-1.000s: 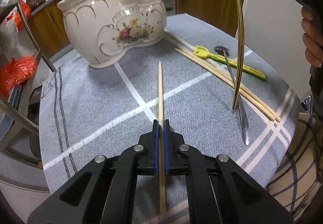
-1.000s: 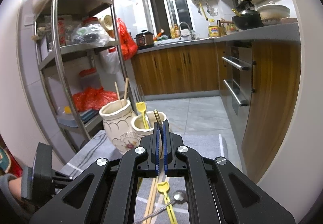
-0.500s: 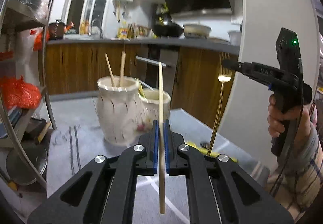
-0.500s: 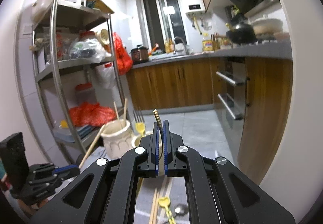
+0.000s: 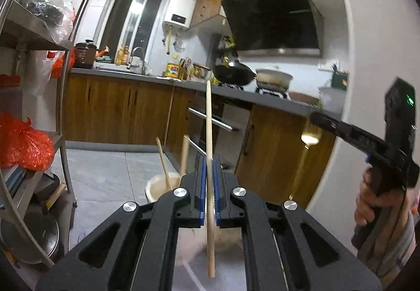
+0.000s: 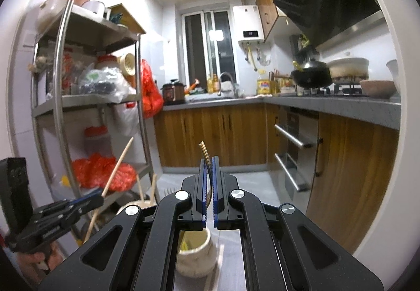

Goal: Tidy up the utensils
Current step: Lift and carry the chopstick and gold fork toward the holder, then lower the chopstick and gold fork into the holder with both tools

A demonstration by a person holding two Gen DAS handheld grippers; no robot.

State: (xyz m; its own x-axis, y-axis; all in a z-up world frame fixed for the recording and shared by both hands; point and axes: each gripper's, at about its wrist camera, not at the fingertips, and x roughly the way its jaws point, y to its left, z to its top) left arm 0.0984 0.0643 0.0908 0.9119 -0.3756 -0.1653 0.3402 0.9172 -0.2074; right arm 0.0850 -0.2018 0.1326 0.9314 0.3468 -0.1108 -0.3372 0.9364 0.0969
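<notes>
Clamping chopstick (image 5: 209, 133), left claw (image 5: 209, 180); right claw (image 6: 208, 180) pinching gold fork (image 6: 206, 157).

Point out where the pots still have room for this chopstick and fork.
Tall pot: bare mouth left of its two chopsticks; crowded right. Low pot: yellow utensil at left, bare right, partly hidden by right gripper.

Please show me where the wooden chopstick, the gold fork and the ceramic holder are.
wooden chopstick (image 5: 209, 133), left wrist view, upper shaft.
gold fork (image 6: 205, 153), right wrist view, handle end.
ceramic holder (image 6: 195, 259), right wrist view, outer wall.
</notes>
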